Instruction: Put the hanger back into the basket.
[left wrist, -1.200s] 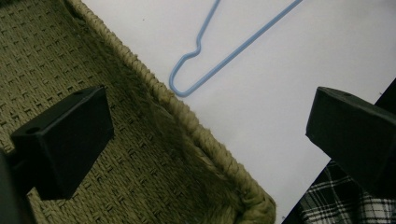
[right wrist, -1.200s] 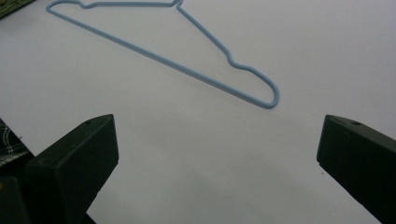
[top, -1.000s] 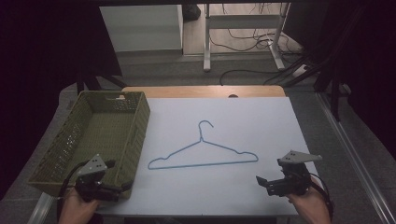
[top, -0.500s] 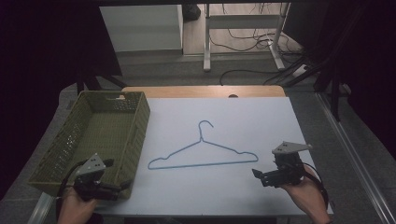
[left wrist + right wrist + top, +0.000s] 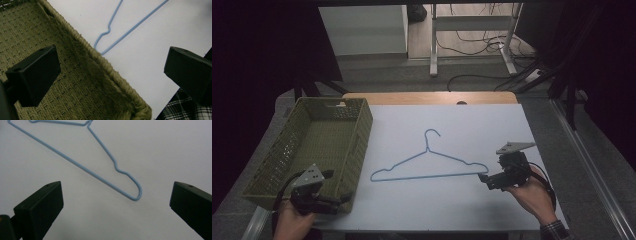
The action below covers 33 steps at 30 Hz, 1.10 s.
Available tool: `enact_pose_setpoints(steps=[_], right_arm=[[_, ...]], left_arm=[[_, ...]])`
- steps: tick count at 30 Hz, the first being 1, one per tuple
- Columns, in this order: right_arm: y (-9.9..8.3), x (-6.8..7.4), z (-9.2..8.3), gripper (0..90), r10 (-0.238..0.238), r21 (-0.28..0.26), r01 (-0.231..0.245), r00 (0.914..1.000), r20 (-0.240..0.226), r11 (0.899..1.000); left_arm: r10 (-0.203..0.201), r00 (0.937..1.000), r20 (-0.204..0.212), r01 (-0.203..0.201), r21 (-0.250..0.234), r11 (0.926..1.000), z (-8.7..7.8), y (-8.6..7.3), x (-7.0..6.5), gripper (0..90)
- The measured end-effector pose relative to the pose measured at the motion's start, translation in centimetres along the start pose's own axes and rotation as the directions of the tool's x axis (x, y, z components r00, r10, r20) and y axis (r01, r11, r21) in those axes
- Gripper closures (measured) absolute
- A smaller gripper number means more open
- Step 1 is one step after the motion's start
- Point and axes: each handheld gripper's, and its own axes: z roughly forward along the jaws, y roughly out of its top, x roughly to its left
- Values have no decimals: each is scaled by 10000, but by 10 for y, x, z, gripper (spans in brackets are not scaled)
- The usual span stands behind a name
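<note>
While the high view shows both, right gripper (image 5: 486, 179) near blue hanger (image 5: 432, 162), left gripper (image 5: 343, 200) over basket (image 5: 287, 150), all fingers apart.

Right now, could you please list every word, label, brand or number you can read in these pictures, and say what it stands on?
None: no readable text on the blue wire hanger, the green woven basket, the white table sheet, or either open claw, left or right.
</note>
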Motion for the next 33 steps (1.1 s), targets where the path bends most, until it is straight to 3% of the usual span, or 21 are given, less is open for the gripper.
enact_pose_setpoints(steps=[16, 33], right_arm=[[26, -12, 31, 0, -994, 779, 1013, 9947, -270, 9918], [52, -18, 64, 0, -899, 1230, 968, 9941, -605, 9877]], left_arm=[[82, 10000, 42, -83, 82, 9999, 2, 0, 0, 6], [90, 9999, 61, -91, 84, 9999, 2, 0, 0, 6]])
